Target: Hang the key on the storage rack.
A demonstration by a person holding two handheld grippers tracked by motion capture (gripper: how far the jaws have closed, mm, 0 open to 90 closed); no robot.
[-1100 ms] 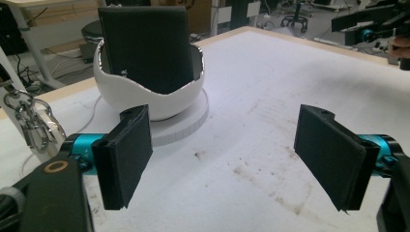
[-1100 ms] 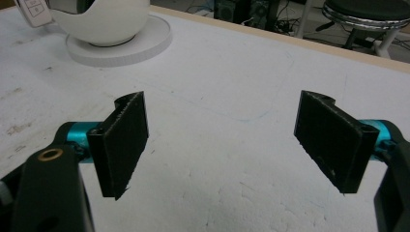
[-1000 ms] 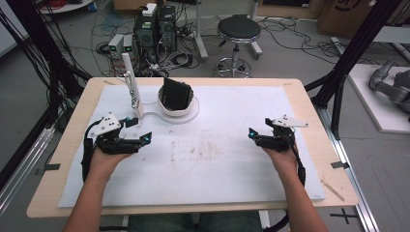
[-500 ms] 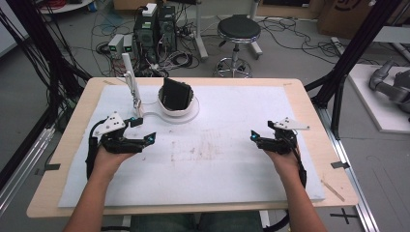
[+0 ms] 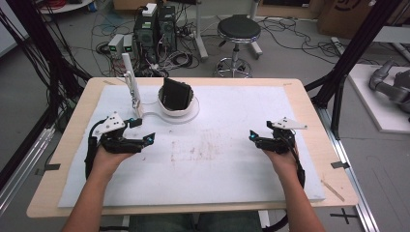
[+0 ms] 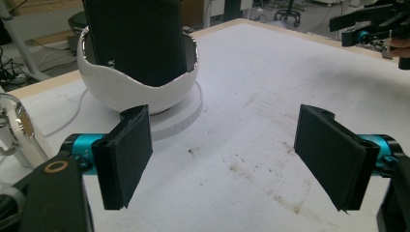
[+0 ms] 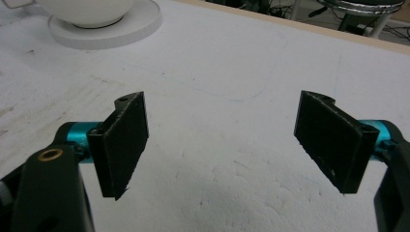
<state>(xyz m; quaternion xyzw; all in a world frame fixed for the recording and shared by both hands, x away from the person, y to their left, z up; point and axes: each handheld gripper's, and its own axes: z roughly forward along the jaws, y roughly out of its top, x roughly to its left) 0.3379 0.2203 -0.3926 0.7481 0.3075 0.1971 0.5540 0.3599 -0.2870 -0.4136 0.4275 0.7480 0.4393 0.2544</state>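
Both sets of fingers are spread wide and empty. The left gripper (image 5: 141, 131) hovers over the table's (image 5: 300, 92) left side, fingers (image 6: 123, 162) aimed at a white bowl (image 6: 125, 92) on a round base (image 6: 181, 116). A black slab (image 6: 135, 41) stands upright in the bowl, long axis vertical. The right gripper (image 5: 256, 137) hovers well apart on the right, pointing left across the bare white mat (image 5: 232, 164) between them. A white post (image 5: 131, 84) stands beside the bowl.
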